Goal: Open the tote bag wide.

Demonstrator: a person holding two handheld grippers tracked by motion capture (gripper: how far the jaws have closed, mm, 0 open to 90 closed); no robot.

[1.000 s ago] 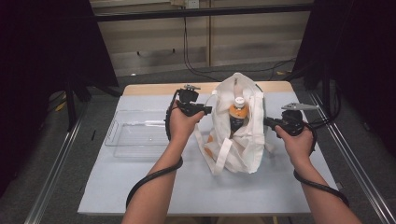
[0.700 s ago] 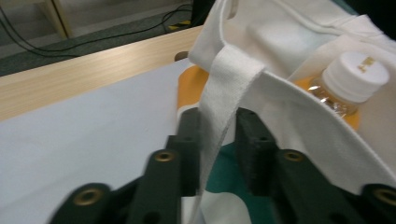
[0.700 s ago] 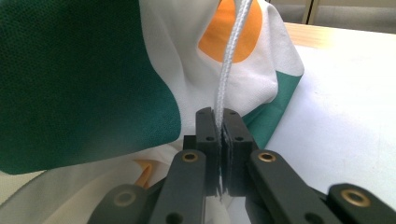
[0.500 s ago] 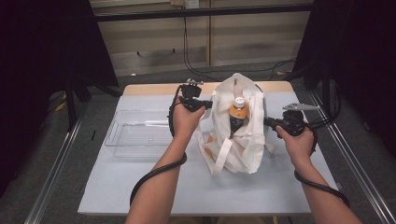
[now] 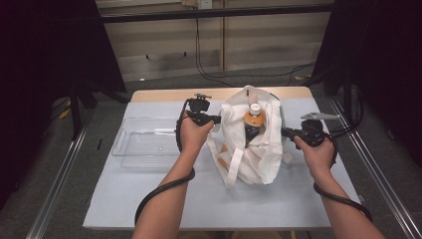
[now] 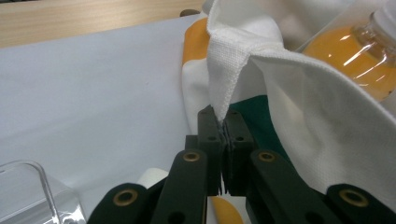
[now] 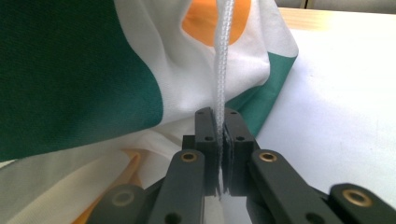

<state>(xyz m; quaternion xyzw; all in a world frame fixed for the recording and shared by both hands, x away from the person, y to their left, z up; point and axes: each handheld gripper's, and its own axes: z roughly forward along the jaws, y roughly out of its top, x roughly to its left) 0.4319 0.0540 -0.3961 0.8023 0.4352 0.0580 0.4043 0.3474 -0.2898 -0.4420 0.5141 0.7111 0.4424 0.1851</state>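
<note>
Two grippers pinch a white tote bag (image 5: 251, 144) at frame centre. Since the earlier frame, the left gripper (image 5: 217, 119) has just closed its jaws on the bag's left rim. The right gripper (image 5: 284, 131) clamps the right rim. An orange bottle (image 5: 253, 122) stands half hidden inside.

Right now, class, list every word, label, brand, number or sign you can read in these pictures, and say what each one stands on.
None can be read.
Clear plastic bottle of orange drink: its dark label band is too small and blurred to read.
White cloth bag with orange and green patches: colour shapes, no lettering visible.
Clear plastic tray: no markings visible.
Black two-jaw left gripper and right gripper: no print visible.
</note>
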